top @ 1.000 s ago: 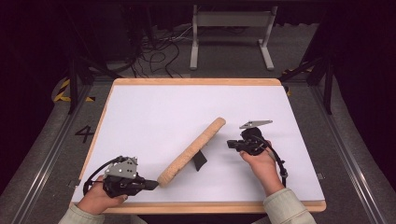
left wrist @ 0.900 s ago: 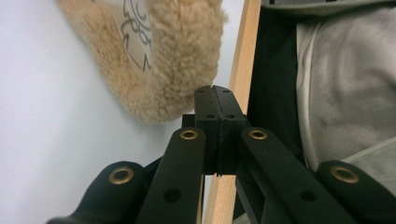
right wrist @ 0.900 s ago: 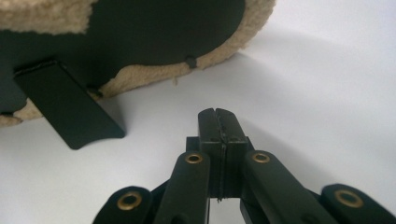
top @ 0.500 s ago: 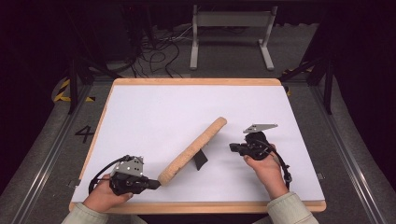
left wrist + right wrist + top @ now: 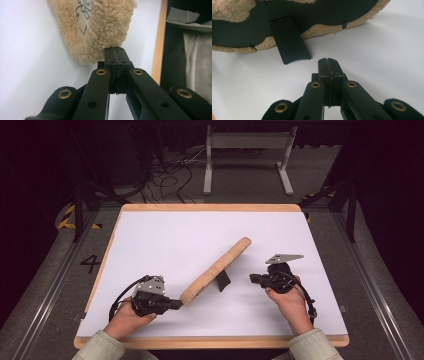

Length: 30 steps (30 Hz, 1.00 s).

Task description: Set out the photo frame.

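Here a fleecy tan picture frame [image 5: 216, 270] stands propped on the white table [image 5: 165, 240], long and rounded at the ends, its curly pile like sheepskin. In the left gripper view the left gripper [image 5: 117, 53] has its black fingers pressed together, tips touching the frame's woolly end [image 5: 110, 27]; the inset with a dark printed design [image 5: 82, 17] is cut off by the picture's top edge. In the right gripper view the right gripper [image 5: 329, 62] shows fingers pressed together too, nothing between them, just short of the frame's smooth black back [image 5: 312, 12] and its flat, rounded stand flap [image 5: 289, 41]
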Tool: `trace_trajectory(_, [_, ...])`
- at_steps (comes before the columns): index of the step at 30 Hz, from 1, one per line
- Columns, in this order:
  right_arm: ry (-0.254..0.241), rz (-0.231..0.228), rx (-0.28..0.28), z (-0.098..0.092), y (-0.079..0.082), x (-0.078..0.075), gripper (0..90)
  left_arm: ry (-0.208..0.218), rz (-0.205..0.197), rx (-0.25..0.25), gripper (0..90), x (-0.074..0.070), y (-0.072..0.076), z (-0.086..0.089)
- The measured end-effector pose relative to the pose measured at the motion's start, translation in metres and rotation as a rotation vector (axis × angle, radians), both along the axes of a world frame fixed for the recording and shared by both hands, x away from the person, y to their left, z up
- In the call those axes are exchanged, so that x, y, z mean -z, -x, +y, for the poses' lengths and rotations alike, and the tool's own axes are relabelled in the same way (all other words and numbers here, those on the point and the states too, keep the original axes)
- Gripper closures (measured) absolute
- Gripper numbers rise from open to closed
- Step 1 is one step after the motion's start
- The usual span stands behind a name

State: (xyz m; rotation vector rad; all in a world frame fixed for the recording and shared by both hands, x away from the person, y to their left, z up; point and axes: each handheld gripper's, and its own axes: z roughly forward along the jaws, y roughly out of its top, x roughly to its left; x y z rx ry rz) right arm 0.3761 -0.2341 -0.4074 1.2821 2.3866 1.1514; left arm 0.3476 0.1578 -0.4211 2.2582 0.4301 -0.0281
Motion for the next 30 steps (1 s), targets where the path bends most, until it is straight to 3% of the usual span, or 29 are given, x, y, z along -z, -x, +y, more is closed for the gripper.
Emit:
trace_trajectory(6, [0.009,-0.004,0.011,-0.002,0.001,0.000,90.0,0.010,-0.036,-0.023,90.0,-0.003,0.006,0.003])
trace_trajectory(7, [0.007,-0.008,0.014,-0.004,0.002,-0.001,90.0,0.030,-0.054,-0.059,90.0,-0.006,0.009,0.008])
trace_trajectory(8, [0.007,-0.008,0.014,-0.004,0.002,-0.001,90.0,0.030,-0.054,-0.059,90.0,-0.006,0.009,0.008])
trace_trajectory(9, [0.007,-0.009,0.015,-0.005,0.002,-0.001,90.0,0.030,-0.067,-0.102,90.0,-0.007,0.009,0.012])
trace_trajectory(12, [0.008,-0.019,0.023,-0.008,0.004,-0.003,90.0,0.007,-0.074,-0.186,90.0,-0.002,0.004,0.014])
trace_trajectory(15, [0.011,-0.026,0.031,-0.011,0.007,-0.005,90.0,-0.022,-0.080,-0.210,90.0,0.002,0.002,0.008])
trace_trajectory(20, [0.010,-0.035,0.042,-0.016,0.010,-0.008,90.0,-0.055,-0.089,-0.174,90.0,0.007,0.003,-0.003])
trace_trajectory(24, [0.008,-0.037,0.045,-0.019,0.012,-0.009,90.0,-0.050,-0.085,-0.152,90.0,0.007,0.004,-0.004])
trace_trajectory(30, [0.007,-0.042,0.052,-0.024,0.017,-0.012,90.0,-0.052,-0.071,-0.069,90.0,0.007,0.012,-0.015])
